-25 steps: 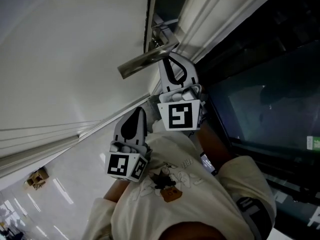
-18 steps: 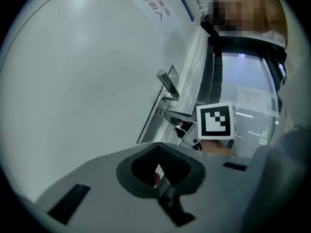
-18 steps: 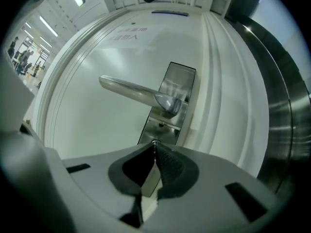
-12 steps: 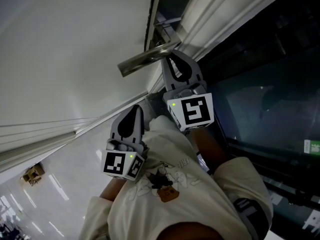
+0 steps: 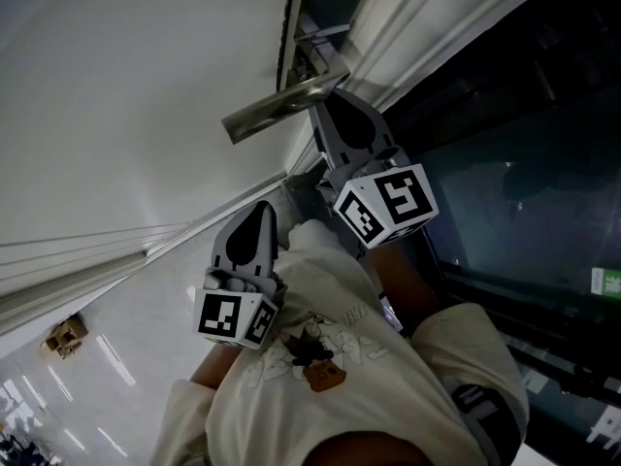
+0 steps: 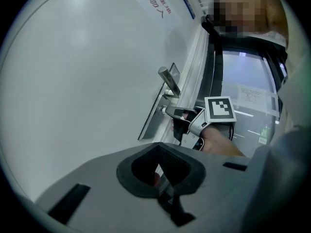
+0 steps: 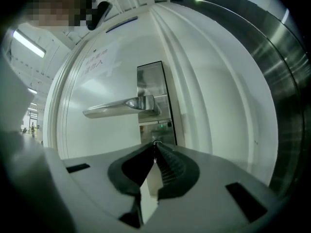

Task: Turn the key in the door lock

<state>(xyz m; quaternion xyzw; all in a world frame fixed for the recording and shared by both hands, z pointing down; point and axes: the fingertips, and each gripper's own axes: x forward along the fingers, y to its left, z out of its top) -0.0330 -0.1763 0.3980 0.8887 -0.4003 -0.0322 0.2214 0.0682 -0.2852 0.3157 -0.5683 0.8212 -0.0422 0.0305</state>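
key: small, mostly hidden, seated in keyhole | door lock: steel plate, upright, below lever handle

Right gripper view close on door lock, left farther back, head view steeply above

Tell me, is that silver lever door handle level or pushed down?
Level: the silver lever door handle runs roughly horizontally out from its upright steel plate.

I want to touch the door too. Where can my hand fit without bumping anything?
The big bare door panel above and left of the door handle is free. Under the handle it's crowded: the right gripper, fingers opening, has the key at the lock plate.
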